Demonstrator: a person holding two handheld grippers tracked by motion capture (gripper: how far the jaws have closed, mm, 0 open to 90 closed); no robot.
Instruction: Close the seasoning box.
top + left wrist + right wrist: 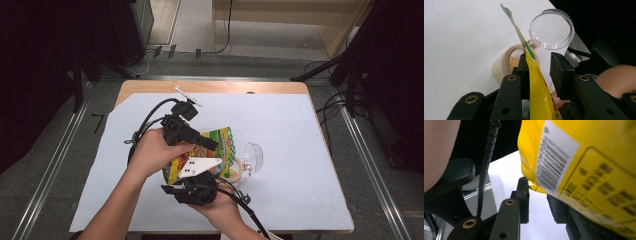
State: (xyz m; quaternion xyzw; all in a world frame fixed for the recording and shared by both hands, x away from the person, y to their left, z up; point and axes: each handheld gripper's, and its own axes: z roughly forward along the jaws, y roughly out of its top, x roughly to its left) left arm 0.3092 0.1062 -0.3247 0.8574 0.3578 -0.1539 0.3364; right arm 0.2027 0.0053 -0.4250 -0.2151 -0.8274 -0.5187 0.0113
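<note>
At the centre of the high view we see a yellow printed snack pouch [210, 150] held above the white table sheet [300, 165]. The left gripper [541, 67] stands spread, the pouch's edge against one jaw. The right gripper [537, 197] pinches a lower corner. Just right sits a clear flip-lid jar of tan granules [511, 63].

pouch [537, 82]: glossy yellow foil-ish plastic
jar lid [552, 28]: clear smooth plastic
table cover [290, 150]: matt white sheet
</note>
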